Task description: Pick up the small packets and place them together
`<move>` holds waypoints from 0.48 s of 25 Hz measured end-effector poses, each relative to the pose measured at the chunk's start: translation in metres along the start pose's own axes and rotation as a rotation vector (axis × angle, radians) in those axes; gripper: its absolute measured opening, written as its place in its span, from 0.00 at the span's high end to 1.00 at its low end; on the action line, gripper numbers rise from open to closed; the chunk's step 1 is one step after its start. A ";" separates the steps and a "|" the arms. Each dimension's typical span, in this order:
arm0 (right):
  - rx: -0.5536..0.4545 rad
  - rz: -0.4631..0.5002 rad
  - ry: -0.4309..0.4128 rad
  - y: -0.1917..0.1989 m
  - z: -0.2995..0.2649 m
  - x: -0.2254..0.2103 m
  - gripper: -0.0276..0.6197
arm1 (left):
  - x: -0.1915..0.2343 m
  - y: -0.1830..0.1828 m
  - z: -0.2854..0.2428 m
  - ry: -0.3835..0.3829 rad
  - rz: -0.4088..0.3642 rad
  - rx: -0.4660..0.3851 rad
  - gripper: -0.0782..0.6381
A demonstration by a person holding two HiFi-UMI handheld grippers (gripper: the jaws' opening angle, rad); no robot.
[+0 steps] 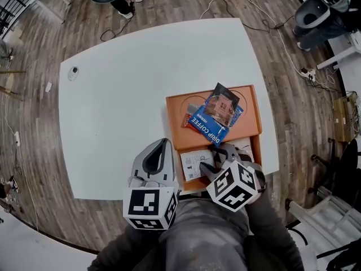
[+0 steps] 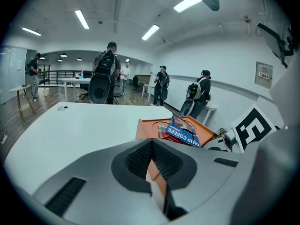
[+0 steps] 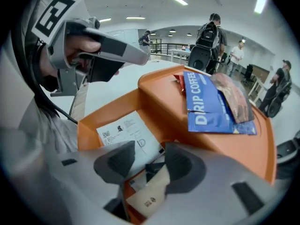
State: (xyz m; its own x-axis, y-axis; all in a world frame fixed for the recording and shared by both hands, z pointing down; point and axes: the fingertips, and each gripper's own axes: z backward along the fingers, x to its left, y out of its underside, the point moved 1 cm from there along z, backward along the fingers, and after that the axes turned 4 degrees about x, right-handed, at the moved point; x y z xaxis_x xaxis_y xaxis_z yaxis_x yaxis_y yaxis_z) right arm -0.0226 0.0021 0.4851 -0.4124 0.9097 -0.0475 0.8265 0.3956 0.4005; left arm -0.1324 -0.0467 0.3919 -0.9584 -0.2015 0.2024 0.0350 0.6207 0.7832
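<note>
I hold my right gripper (image 3: 150, 161) tipped steeply down into the lower compartment of the orange tray (image 1: 172, 109), its jaws spread wide and gripping nothing, because the loose small packets are down there and I want a pad on each side of one before I close. A tan packet (image 3: 150, 193) lies just under the gap between the jaws, with a dark packet (image 3: 152, 168) partly tucked behind it, both resting on a white printed sheet (image 3: 126, 135) that covers the compartment floor. The gathering spot looks to be the raised shelf of the tray, where the blue DRIP COFFEE packets (image 1: 206, 123) and a brown packet (image 1: 224, 103) already overlap in one heap. My left gripper (image 1: 161, 145) waits with jaws pinched together and empty, over the white table (image 1: 124, 95) just beside the tray's left wall, out of the right one's way. From the head view my right gripper covers the tan and dark packets entirely, so only the right gripper view shows them. I cannot tell whether the pads touch the tan packet yet, how many packets lie beneath the blue ones, or what the white sheet's small print says.
</note>
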 end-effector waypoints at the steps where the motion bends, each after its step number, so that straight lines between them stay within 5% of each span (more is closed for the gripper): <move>1: 0.003 0.004 0.007 0.001 0.000 0.000 0.66 | -0.001 0.000 0.000 0.001 -0.001 0.001 0.90; 5: 0.005 0.013 0.005 0.002 -0.002 0.006 0.89 | -0.003 0.000 0.002 0.006 -0.008 0.001 0.90; 12: -0.063 -0.010 0.025 -0.012 0.022 0.010 0.93 | -0.007 -0.005 0.010 0.019 -0.020 -0.014 0.90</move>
State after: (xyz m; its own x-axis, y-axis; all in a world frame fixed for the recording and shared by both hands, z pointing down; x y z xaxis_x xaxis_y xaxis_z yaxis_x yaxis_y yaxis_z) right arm -0.0287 0.0089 0.4600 -0.4308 0.9020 -0.0296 0.7965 0.3955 0.4573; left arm -0.1291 -0.0407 0.3806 -0.9532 -0.2284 0.1979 0.0198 0.6061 0.7951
